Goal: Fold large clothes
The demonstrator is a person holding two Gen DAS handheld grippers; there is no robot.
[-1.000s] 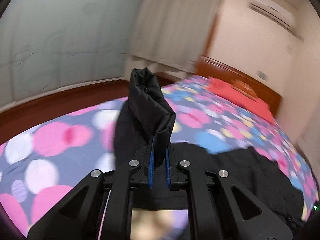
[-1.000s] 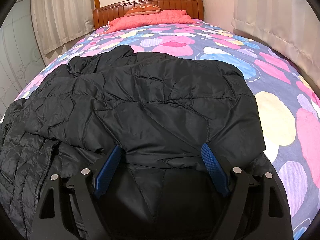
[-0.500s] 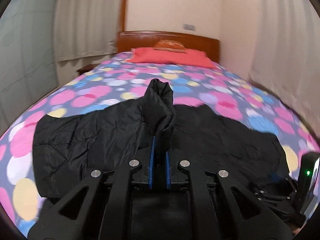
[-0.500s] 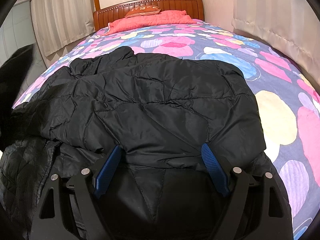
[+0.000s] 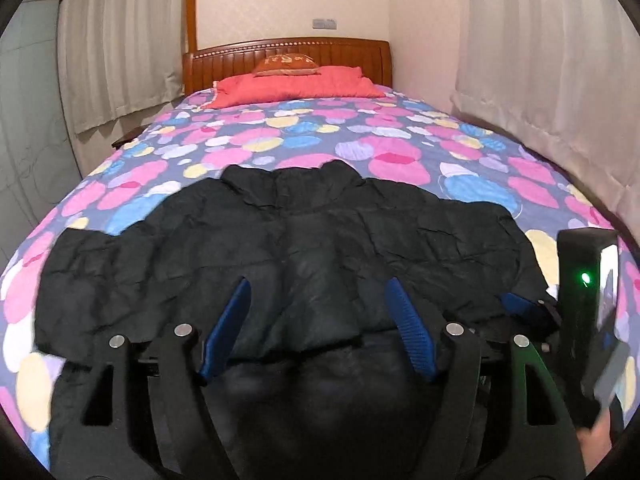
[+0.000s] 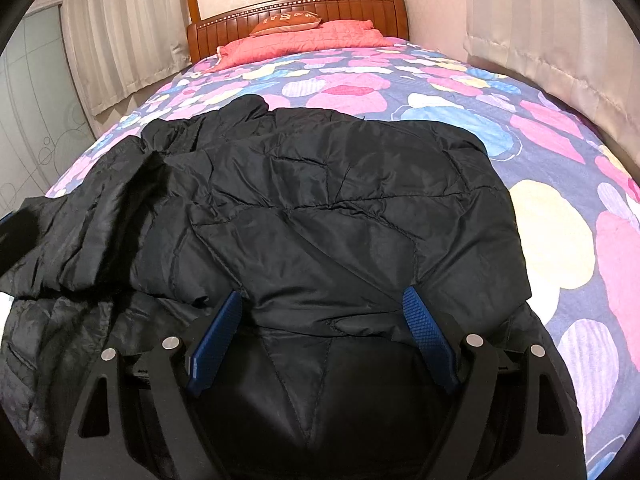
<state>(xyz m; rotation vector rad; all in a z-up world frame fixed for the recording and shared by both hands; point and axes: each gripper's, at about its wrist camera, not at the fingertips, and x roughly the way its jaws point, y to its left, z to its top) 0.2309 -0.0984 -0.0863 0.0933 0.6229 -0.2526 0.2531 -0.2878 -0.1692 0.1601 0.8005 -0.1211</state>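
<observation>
Bedroom with pale curtains on both sides and a wide bed filling the middle of both views, covered in a purple sheet with pink, blue and yellow circles. At the top centre, a wooden headboard stands behind a red pillow and a smaller orange cushion.

A black puffer jacket lies spread across the near half of the bed, in the lower half of each frame, its collar toward the headboard. In the right wrist view, a sleeve is folded over the jacket's body at the left of the frame.

Left gripper, at the bottom centre of its view, sits low over the jacket's near edge; its jaws are opening, the blue pads apart, with loose fabric lying between them but not pinched.

Right gripper, bottom centre of its own view, is released, its blue pads spread wide over the jacket's lower hem, gripping nothing
</observation>
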